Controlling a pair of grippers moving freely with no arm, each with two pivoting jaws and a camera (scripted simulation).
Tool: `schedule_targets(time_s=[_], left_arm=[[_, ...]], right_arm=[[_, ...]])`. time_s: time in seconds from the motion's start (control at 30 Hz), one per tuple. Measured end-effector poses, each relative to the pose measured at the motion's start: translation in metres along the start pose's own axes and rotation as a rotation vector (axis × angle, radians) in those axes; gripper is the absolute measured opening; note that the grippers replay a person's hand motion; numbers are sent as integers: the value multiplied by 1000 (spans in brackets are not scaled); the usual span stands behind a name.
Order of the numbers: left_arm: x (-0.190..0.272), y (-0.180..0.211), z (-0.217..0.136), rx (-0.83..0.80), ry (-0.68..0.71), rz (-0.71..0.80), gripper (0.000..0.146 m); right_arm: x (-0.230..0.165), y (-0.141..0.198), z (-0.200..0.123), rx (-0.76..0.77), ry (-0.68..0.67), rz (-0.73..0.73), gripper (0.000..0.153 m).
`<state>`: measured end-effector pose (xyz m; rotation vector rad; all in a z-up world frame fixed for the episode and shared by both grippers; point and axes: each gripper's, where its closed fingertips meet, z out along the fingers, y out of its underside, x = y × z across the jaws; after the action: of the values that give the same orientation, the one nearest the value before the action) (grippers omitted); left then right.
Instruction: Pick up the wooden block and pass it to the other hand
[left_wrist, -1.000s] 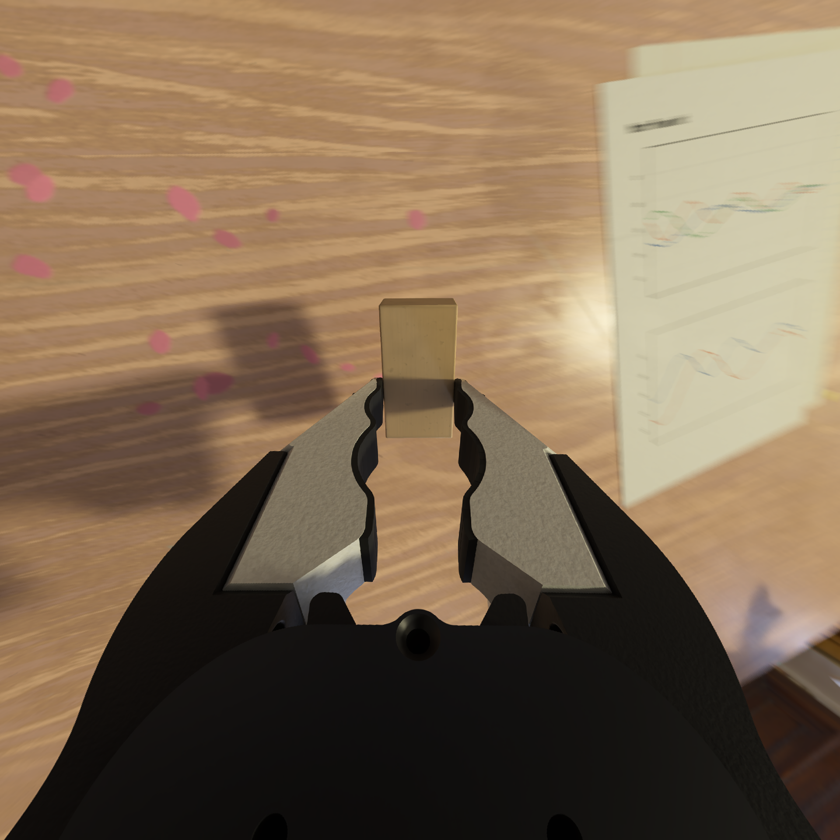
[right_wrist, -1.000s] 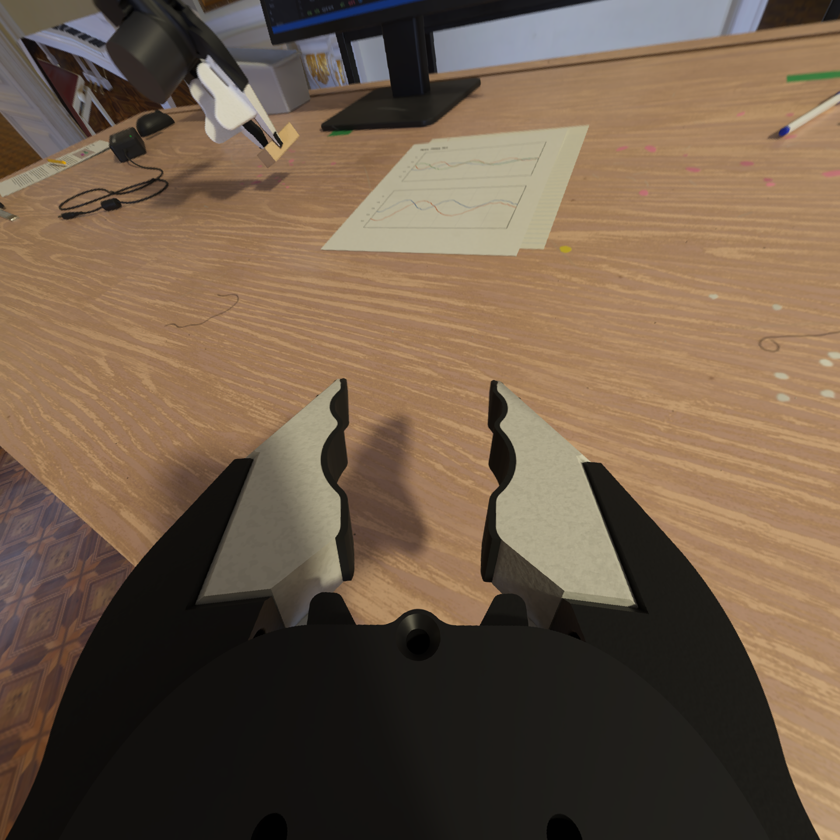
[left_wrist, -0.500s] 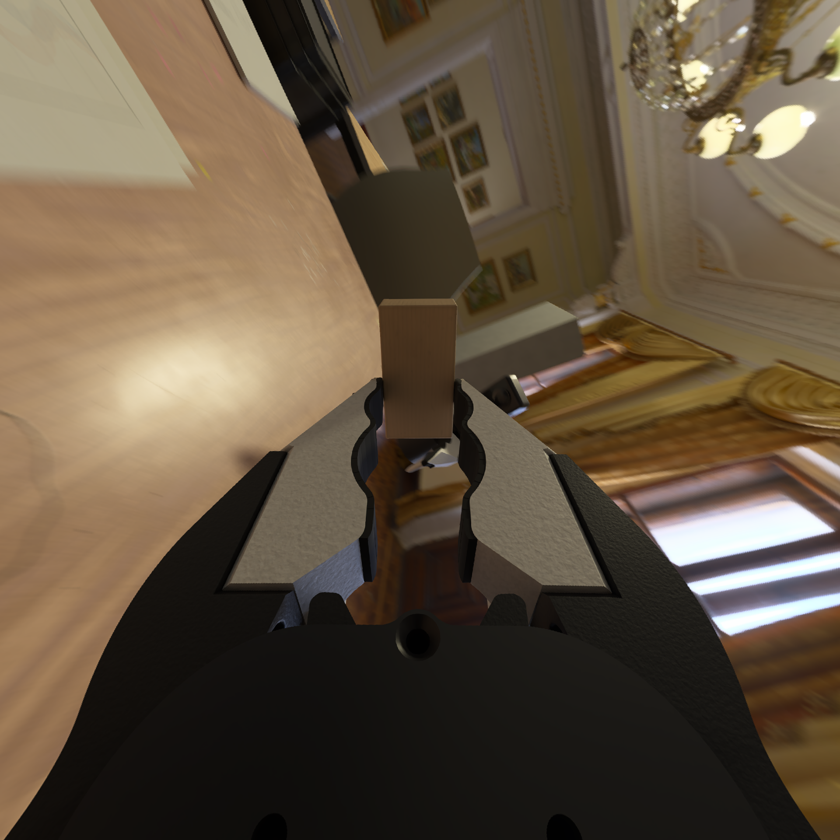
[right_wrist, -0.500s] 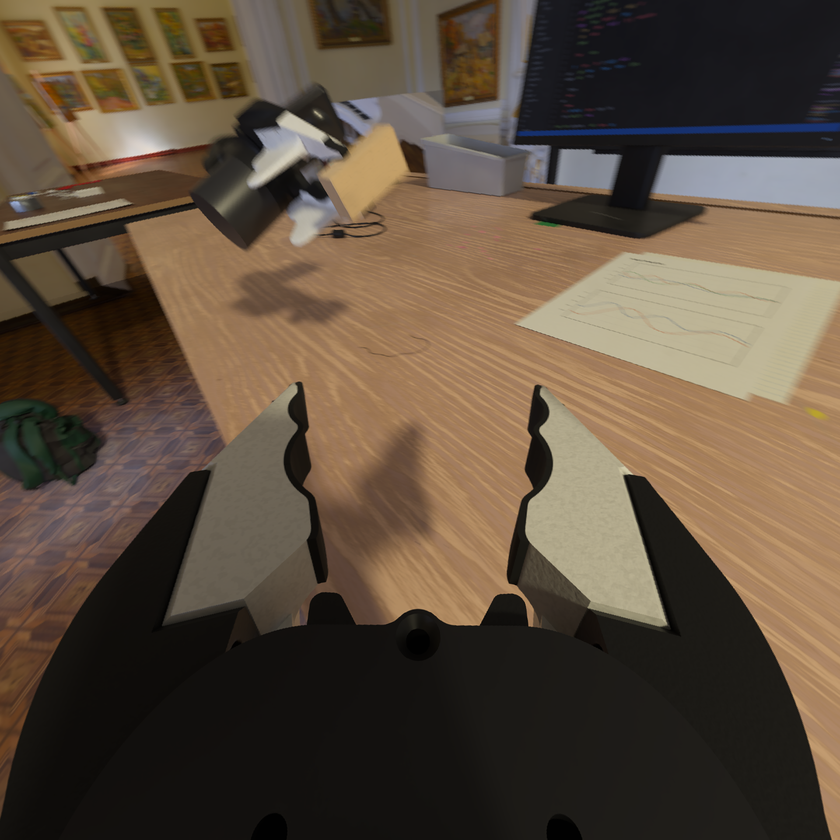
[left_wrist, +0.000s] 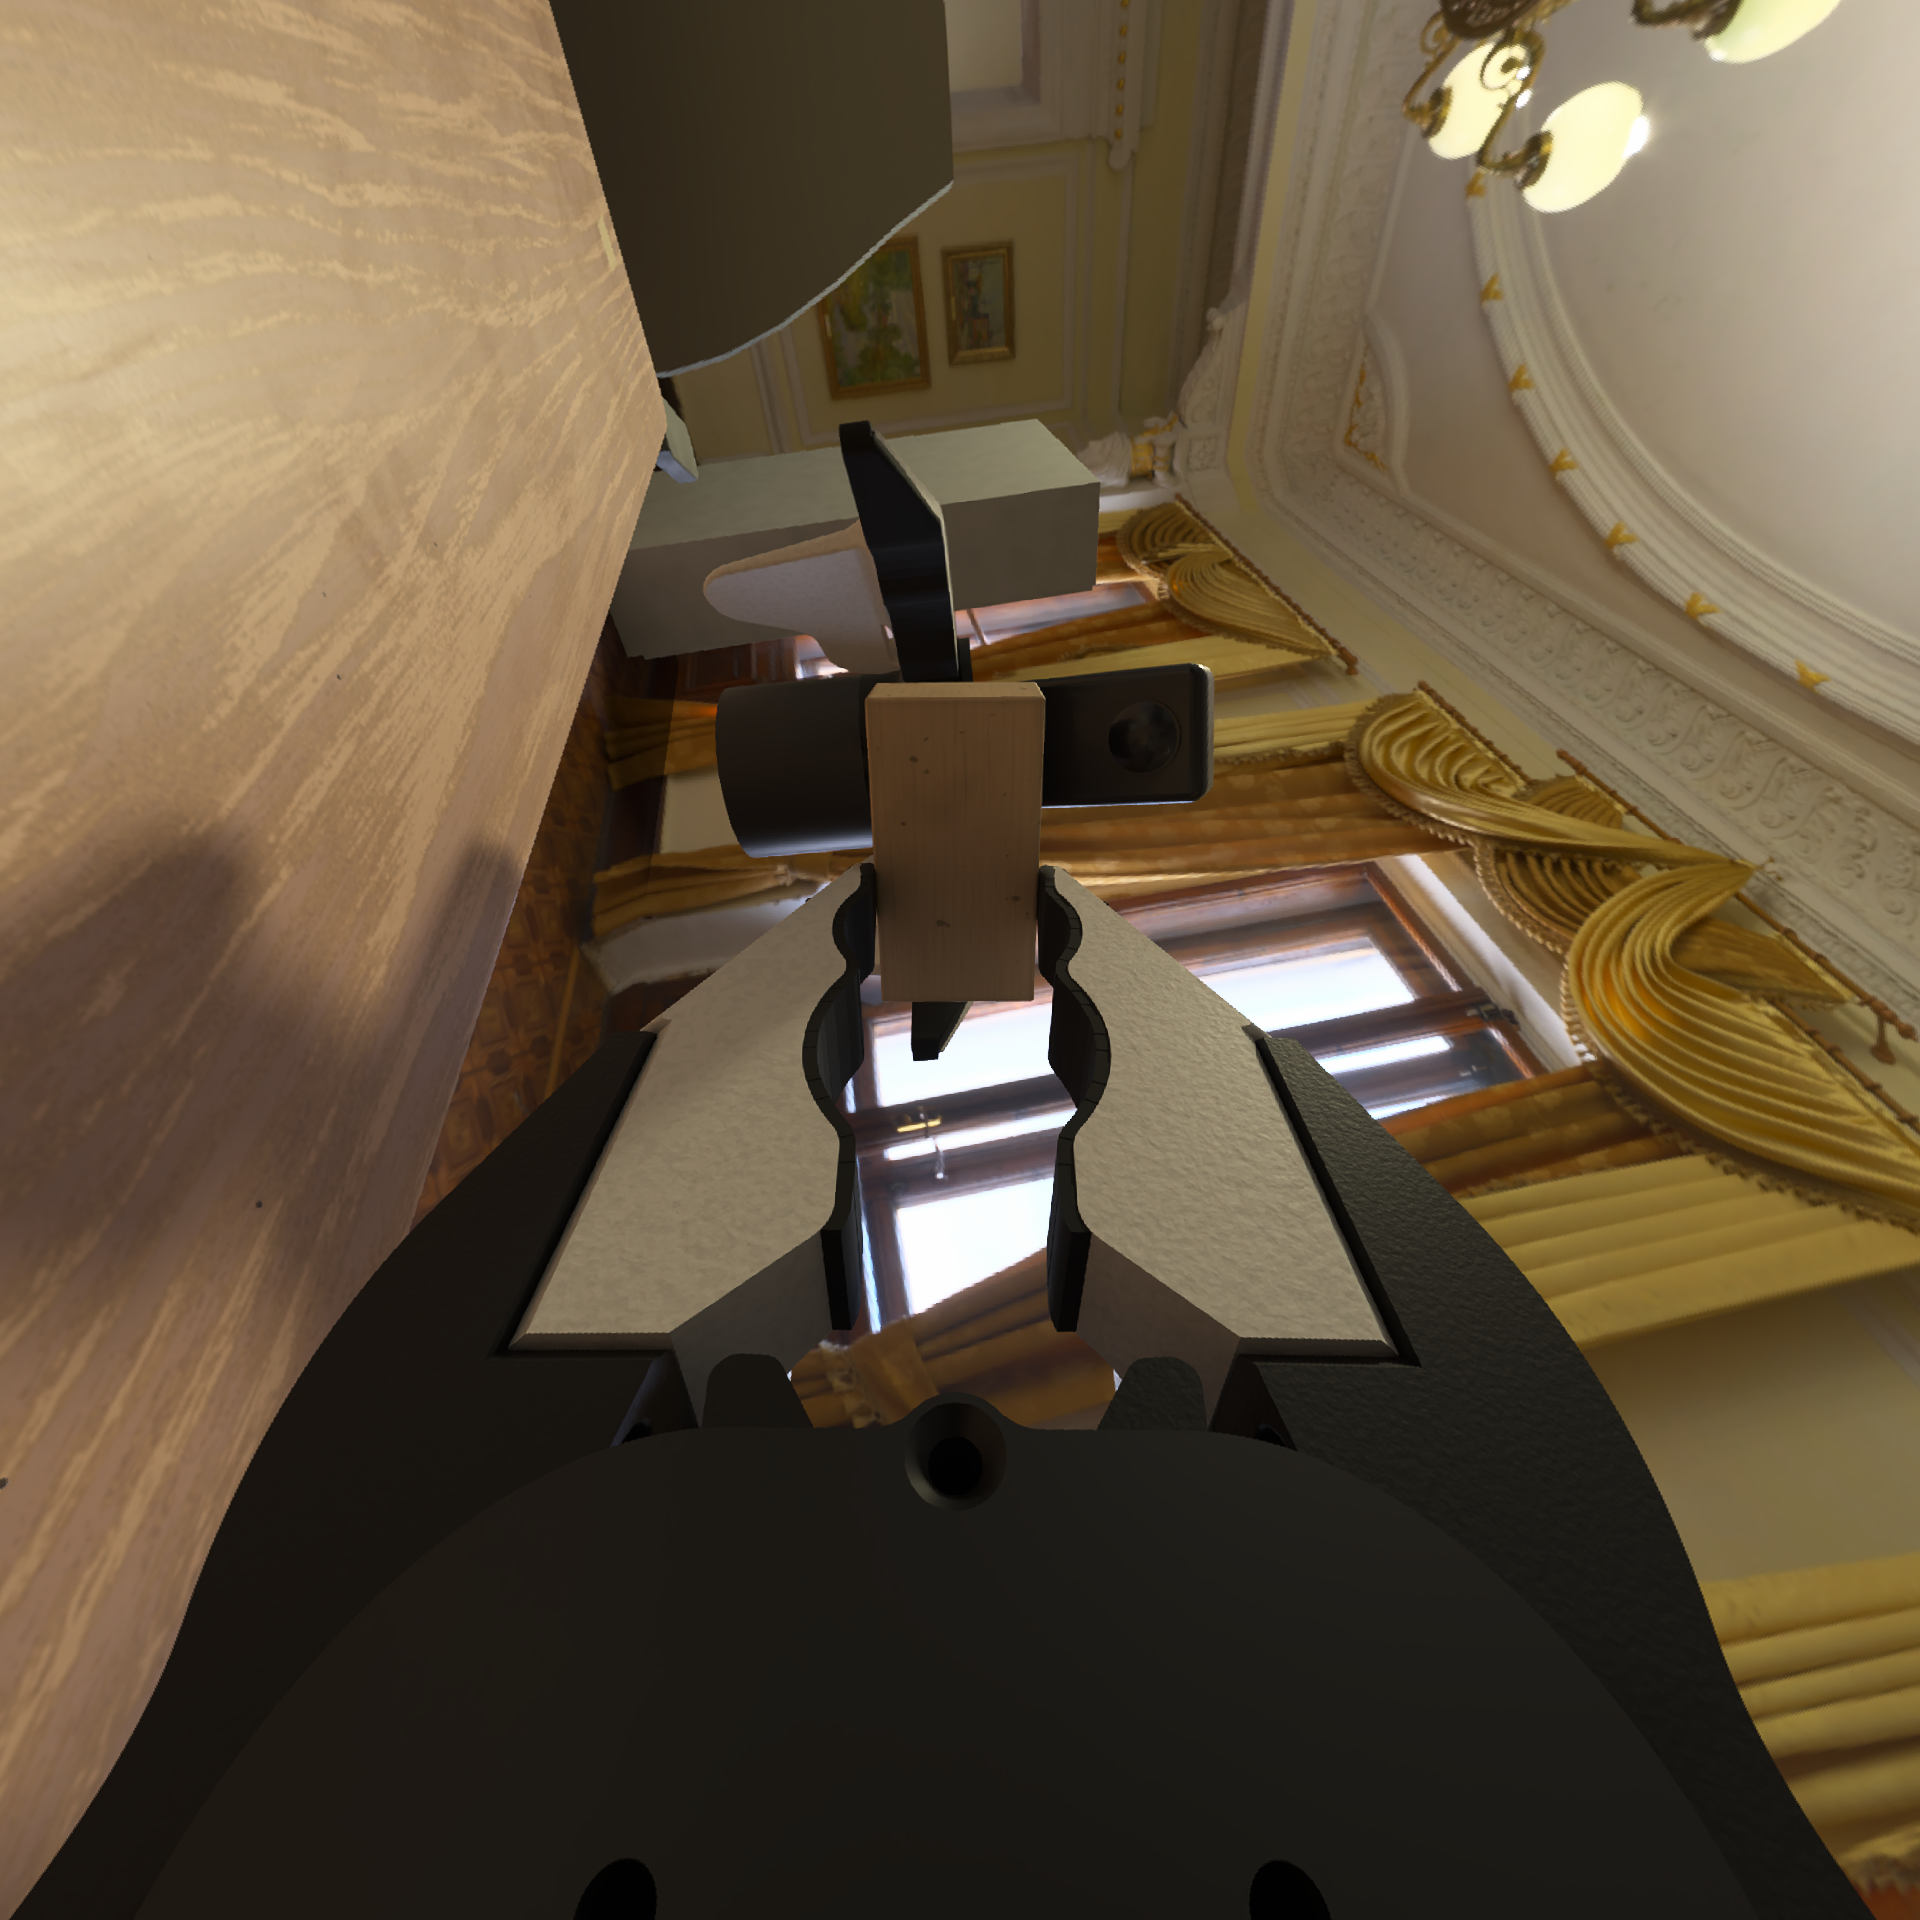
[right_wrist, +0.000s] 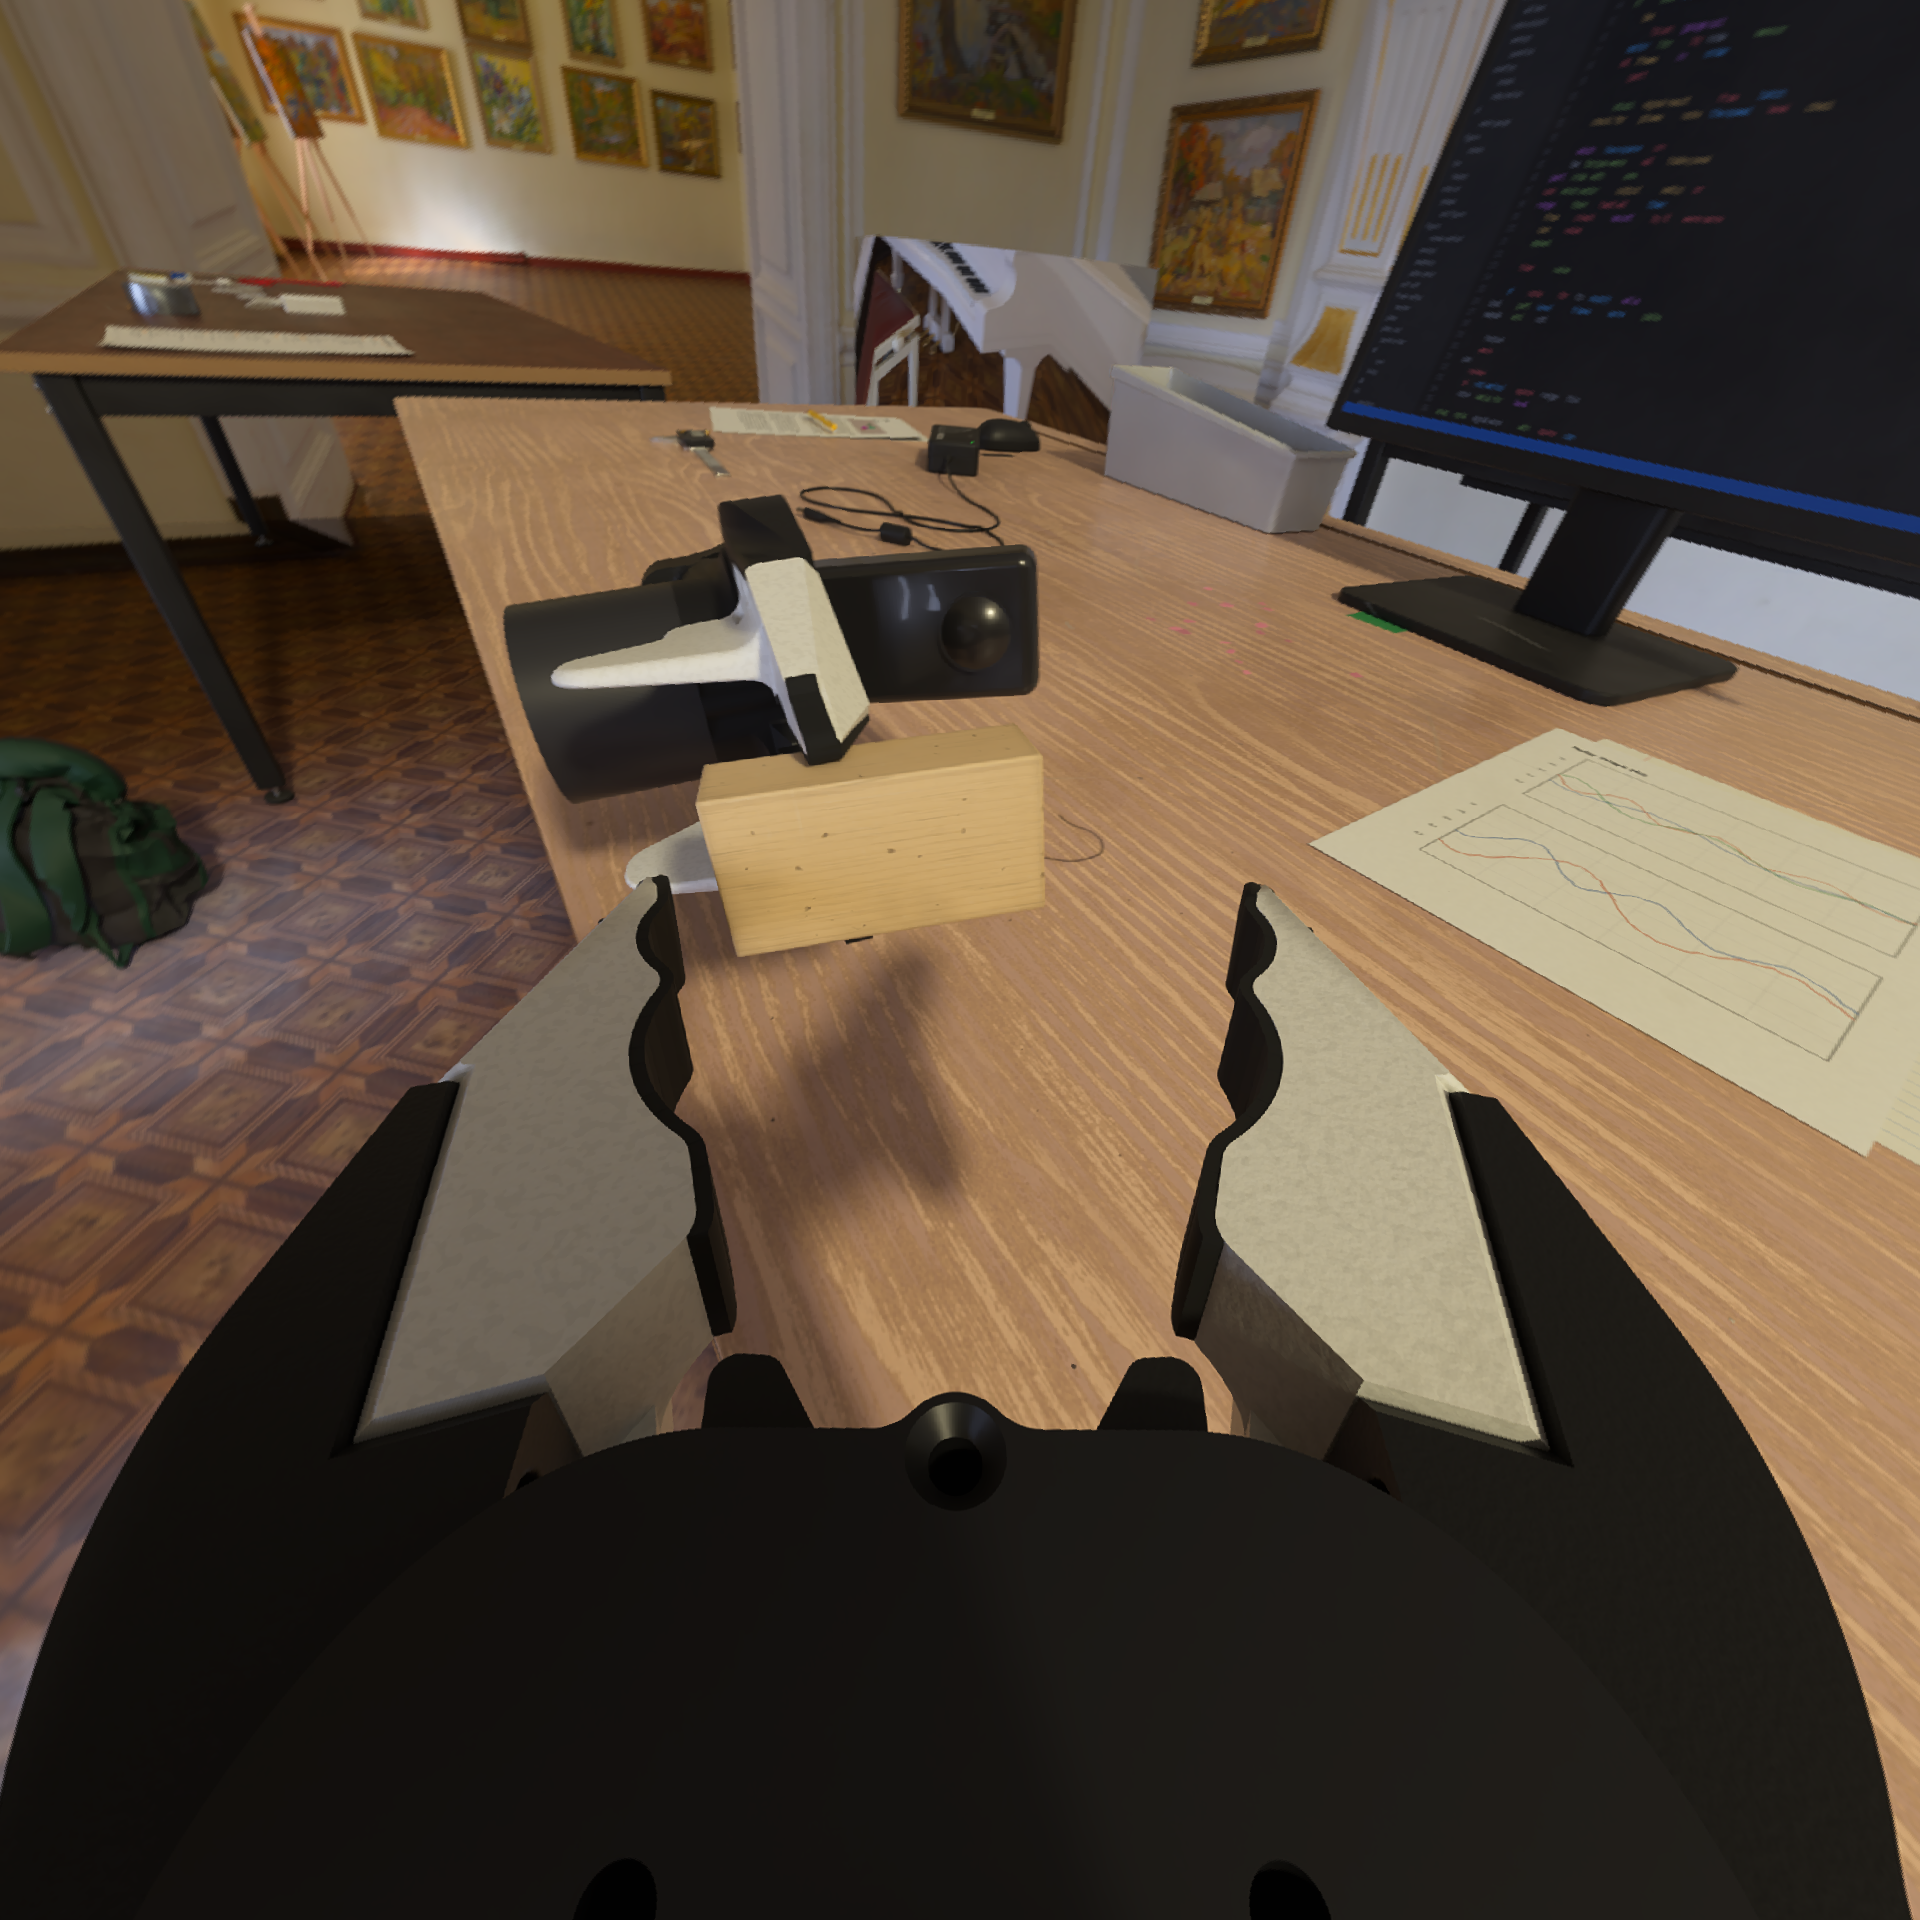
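My left gripper (left_wrist: 954, 899) is shut on the wooden block (left_wrist: 954, 842), a pale oblong held by one end above the table, with most of it sticking out past the fingertips. In the right wrist view the block (right_wrist: 883, 842) hangs lengthwise just beyond my right gripper (right_wrist: 954, 896), which is open wide and empty. The block sits slightly left of centre between the right fingertips, apart from them. The left gripper (right_wrist: 758, 821) shows there clamping the block's left part from above and below. The right gripper's black body (left_wrist: 1122, 738) shows behind the block in the left wrist view.
The wooden table (right_wrist: 1039, 1143) carries printed sheets (right_wrist: 1662, 914) at the right, a monitor (right_wrist: 1662, 260), a white bin (right_wrist: 1216, 457) and a black cable (right_wrist: 894, 520) at the back. The table's left edge is close. A green backpack (right_wrist: 73, 852) lies on the floor.
My left gripper has lifted and rolled with the block and brought it toward the right gripper. The right gripper has tilted up, opened wider and now faces the block at close range.
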<state>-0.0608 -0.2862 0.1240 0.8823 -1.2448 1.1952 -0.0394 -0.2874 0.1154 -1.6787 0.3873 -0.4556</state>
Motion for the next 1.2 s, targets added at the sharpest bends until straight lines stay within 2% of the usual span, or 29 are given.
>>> schedule_targets(time_s=[0.07,0.17,0.2,0.37,0.47,0.57,0.67,0.8,0.93,0.97,1.07,1.2], left_arm=[[-3,1,2,3,-4,-11,31],[-7,-1,3,20,-5,-32,31],[-8,-2,3,22,-8,-33,31],[-5,2,3,-11,27,-30,31],[4,7,-1,-33,47,-5,64],[7,10,-12,-27,8,79,72],[2,17,-29,-26,-131,244,73],[-1,21,-58,29,-292,423,72],[2,13,-79,87,-355,481,70],[4,10,-82,97,-366,492,70],[3,8,-85,97,-387,509,69],[1,11,-83,82,-379,491,60]], right_arm=[[-4,3,0,-15,-20,-20,103],[-8,6,-1,-51,-28,-48,68],[-9,8,-1,-68,-23,-52,63],[-12,6,-3,-85,-27,-33,61],[-8,5,-7,-81,-23,-21,61],[10,-4,-19,-71,20,-20,61],[60,-25,-49,-63,158,-68,61],[165,-58,-99,-87,393,-44,61],[287,-59,-127,-267,601,-11,61],[315,-52,-128,-306,638,14,61],[382,-11,-125,-494,689,223,61],[422,55,-124,-770,711,445,61]])
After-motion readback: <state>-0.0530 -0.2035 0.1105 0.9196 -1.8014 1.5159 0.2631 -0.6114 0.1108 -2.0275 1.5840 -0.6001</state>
